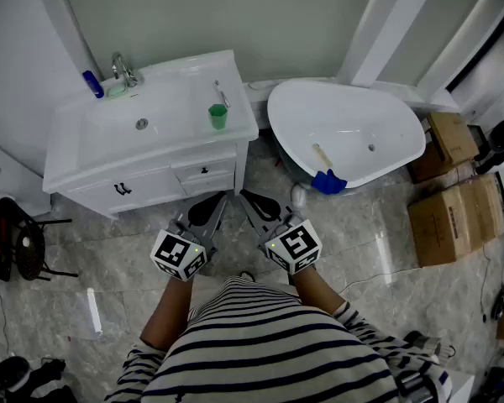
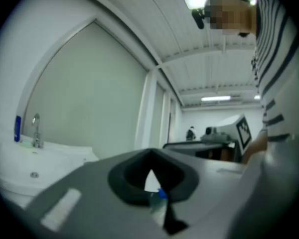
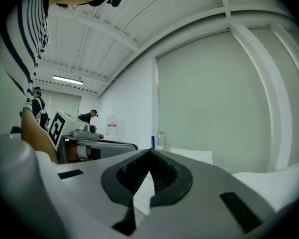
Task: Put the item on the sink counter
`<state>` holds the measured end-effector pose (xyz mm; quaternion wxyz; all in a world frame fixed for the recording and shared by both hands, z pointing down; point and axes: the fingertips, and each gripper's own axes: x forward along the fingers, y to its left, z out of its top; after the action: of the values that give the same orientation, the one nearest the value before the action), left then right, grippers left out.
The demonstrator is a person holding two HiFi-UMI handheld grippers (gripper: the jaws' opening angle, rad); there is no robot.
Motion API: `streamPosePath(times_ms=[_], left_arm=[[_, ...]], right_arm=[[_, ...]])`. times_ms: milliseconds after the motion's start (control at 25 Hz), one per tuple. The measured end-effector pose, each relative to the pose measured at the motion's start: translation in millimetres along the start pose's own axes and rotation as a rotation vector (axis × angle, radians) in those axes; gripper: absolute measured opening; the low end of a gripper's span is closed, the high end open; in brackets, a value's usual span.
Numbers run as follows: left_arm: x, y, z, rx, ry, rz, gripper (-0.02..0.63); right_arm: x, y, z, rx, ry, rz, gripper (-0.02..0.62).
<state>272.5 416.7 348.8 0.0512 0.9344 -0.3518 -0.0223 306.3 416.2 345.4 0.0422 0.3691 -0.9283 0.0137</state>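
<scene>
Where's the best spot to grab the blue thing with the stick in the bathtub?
Probably the pale stick, near its middle. It lies slanted inside the bathtub, thin and straight, so coming down from above and closing across it should work. The blue end sits lumpy at the near rim and looks harder to pinch.

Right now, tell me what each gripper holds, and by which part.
Nothing is held. The left gripper and the right gripper both have their jaws together with nothing between them.
</scene>
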Motion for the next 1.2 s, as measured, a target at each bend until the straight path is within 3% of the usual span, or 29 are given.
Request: streamPosePath(times_ms=[600,800,1200], left_arm=[[-0.4,-7.5,-4.6,0.012,0.017,0.002,0.003],[1.8,-13.9,-5.4,0.027,0.023,-0.006,0.003],[4.1,-14.4,-6.4,0.048,0.049,-0.026,0.003]], right_arm=[[-5.8,-0.5,-1.6,-0.006,0.001,-0.001,0.006],[-9.6,6.7,1.6,0.013,-0.032,0.056,0.008],[2.2,13.3,-5.2,0.001,-0.004,0.091,0.008]])
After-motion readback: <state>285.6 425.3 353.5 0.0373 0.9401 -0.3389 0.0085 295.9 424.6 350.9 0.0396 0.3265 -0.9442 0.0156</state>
